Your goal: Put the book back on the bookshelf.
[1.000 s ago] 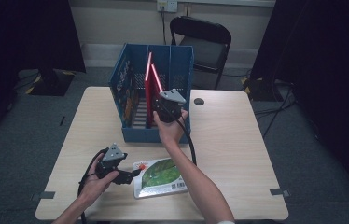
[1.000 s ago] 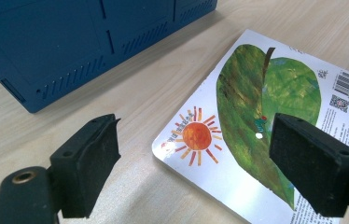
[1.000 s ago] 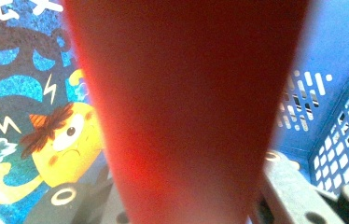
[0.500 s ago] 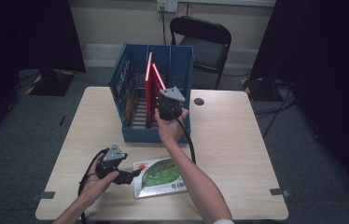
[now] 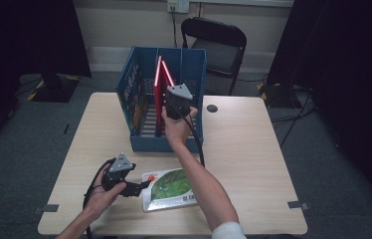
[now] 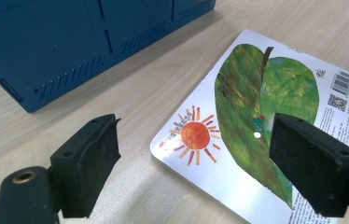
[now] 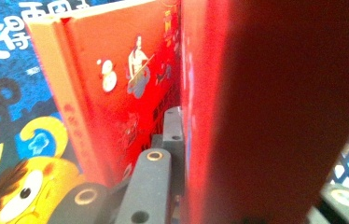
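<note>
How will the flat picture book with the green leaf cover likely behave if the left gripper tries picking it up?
The picture book lies flat on the table, so getting a jaw under its edge looks hard. Its glossy cover may slip. It looks stiff and probably won't droop.

black folding chair behind the table, wall socket, small dark disc on tabletop

Right tool: I hold it clamped on a red book upright inside the blue crate.
Left tool: I rest it beside the leaf-cover book, flat on the tabletop.
</note>
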The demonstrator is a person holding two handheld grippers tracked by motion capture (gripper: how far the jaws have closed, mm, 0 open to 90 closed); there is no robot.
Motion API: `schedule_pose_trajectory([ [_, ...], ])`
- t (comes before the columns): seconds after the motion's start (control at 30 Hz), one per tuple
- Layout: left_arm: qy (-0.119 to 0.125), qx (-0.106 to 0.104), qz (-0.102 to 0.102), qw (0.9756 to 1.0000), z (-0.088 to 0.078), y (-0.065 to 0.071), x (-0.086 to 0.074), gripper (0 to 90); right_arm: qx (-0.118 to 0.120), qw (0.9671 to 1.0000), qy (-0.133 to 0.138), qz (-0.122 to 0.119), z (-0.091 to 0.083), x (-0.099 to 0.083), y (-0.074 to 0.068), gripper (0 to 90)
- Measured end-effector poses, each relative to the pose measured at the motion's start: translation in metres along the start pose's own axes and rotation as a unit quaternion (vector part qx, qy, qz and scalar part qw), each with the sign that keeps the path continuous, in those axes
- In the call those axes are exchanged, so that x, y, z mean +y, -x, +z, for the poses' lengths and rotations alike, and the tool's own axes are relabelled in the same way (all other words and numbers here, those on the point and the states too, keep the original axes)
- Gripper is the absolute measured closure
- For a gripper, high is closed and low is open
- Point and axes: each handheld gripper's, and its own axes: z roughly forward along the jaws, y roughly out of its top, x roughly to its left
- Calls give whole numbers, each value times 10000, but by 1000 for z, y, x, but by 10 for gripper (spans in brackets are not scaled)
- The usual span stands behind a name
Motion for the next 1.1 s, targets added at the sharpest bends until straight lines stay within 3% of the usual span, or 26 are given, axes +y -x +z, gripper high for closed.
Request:
schedule_pose_trajectory([
  [0.1, 3, -3, 3, 10000, 0, 0, 0, 157, -67, 10000, -24, 42, 8, -4, -2, 806],
  [0.3, -24, 1, 19, 10000, 1, 0, 0, 157, -29, 10000, -23, -58, 6, -9, -2, 798],
  [0.6, -23, -19, -15, 10000, 2, 2, 0, 157, 436, 9989, -149, -118, -14, -20, -1, 706],
  [0.8, -54, 14, 24, 10000, 2, 1, 0, 157, 705, 9972, -216, -108, -27, -32, 4, 698],
  [0.93, -66, 15, 17, 10000, 3, 1, 0, 157, 781, 9966, -253, -108, -33, -35, 7, 697],
  [1.1, -80, -3, 9, 10000, 3, 2, 0, 157, 915, 9950, -401, -97, -39, -51, 10, 705],
])
